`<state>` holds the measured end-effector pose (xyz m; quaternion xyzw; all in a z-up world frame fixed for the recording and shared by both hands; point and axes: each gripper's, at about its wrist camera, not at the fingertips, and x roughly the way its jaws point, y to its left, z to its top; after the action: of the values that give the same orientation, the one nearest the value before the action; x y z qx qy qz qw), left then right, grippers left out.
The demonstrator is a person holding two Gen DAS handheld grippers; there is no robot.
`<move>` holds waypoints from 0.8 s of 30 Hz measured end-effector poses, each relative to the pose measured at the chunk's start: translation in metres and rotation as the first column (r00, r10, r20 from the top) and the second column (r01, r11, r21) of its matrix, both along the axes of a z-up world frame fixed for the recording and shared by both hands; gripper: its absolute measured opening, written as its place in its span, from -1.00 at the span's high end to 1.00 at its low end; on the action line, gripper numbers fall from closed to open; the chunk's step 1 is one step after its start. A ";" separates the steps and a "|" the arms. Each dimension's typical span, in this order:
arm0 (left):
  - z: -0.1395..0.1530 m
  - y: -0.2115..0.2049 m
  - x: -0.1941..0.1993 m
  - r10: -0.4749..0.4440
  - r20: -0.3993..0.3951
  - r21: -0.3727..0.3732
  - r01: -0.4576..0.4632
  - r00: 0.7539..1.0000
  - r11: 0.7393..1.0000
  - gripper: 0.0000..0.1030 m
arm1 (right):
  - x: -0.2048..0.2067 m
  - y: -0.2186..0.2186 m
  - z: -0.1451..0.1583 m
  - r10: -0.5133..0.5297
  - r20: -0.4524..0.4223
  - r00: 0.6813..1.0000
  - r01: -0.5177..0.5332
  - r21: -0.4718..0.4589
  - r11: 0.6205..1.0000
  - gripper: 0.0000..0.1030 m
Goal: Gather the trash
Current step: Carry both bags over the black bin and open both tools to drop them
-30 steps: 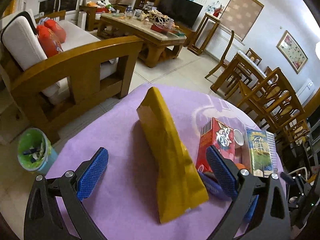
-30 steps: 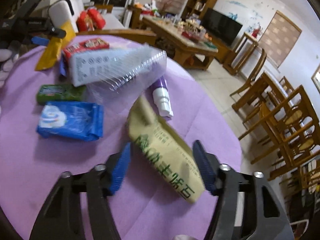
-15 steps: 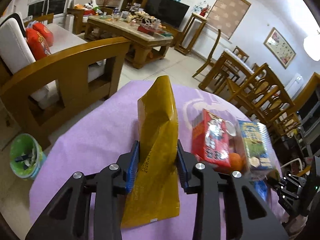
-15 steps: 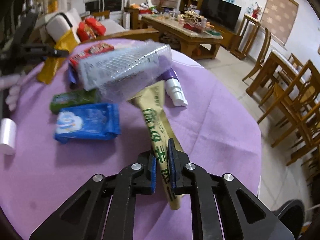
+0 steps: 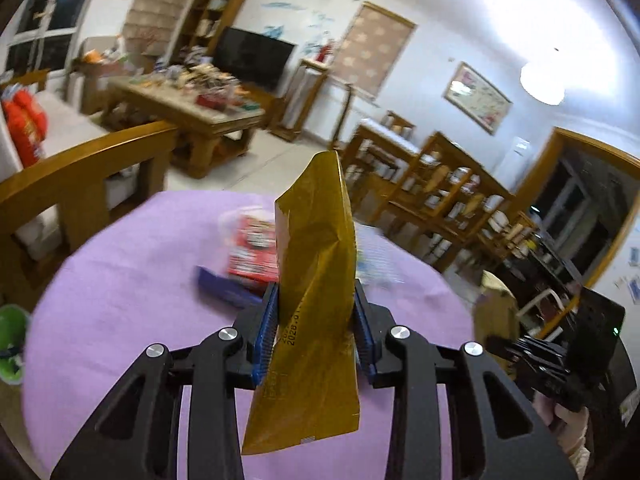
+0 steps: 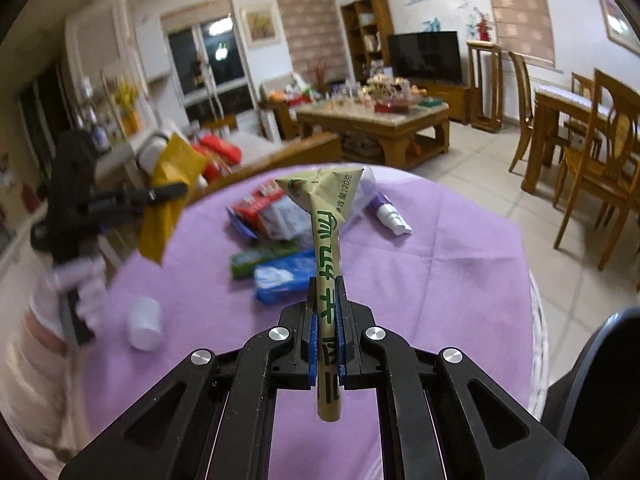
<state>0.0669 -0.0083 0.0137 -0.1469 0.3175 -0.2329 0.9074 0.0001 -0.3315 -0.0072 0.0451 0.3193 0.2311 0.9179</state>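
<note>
My left gripper (image 5: 316, 316) is shut on a crumpled yellow wrapper (image 5: 316, 264) and holds it upright above the round table with the purple cloth (image 5: 128, 280). It also shows in the right wrist view (image 6: 170, 208), held at the table's left side. My right gripper (image 6: 325, 312) is shut on a beige packet with green print (image 6: 326, 232), lifted off the cloth. A green bin (image 5: 12, 344) stands on the floor at the left.
On the cloth lie a red box (image 5: 254, 250), a dark blue wrapper (image 5: 228, 288), a blue tissue pack (image 6: 284, 276), a green packet (image 6: 260, 258), a purple-white tube (image 6: 390, 216) and a white cup (image 6: 144, 322). A wooden sofa (image 5: 80, 172) and dining chairs (image 6: 592, 168) surround the table.
Both grippers have closed on their wrappers and lifted them off the cloth. The views have swung upward, with the table farther below.
</note>
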 end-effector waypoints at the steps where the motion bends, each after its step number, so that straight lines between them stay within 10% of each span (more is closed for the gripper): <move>1: 0.004 -0.012 -0.007 -0.027 0.012 -0.002 0.027 1.000 1.000 0.33 | -0.006 -0.004 0.002 -0.004 0.007 1.000 0.004 0.027 1.000 0.86; 13: 0.016 -0.145 -0.053 -0.286 0.080 0.007 0.287 0.955 0.958 0.33 | -0.103 -0.104 0.034 -0.213 0.123 0.969 0.178 0.244 0.953 0.85; 24: 0.001 -0.268 -0.074 -0.477 0.069 0.018 0.477 0.876 0.879 0.33 | -0.176 -0.242 0.015 -0.506 0.100 0.857 0.450 0.333 0.828 0.85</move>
<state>-0.0067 -0.2759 0.0152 -0.0558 0.3114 -0.4541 0.8329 -0.1755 -0.5736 0.0076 0.2401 0.1729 0.0415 0.9543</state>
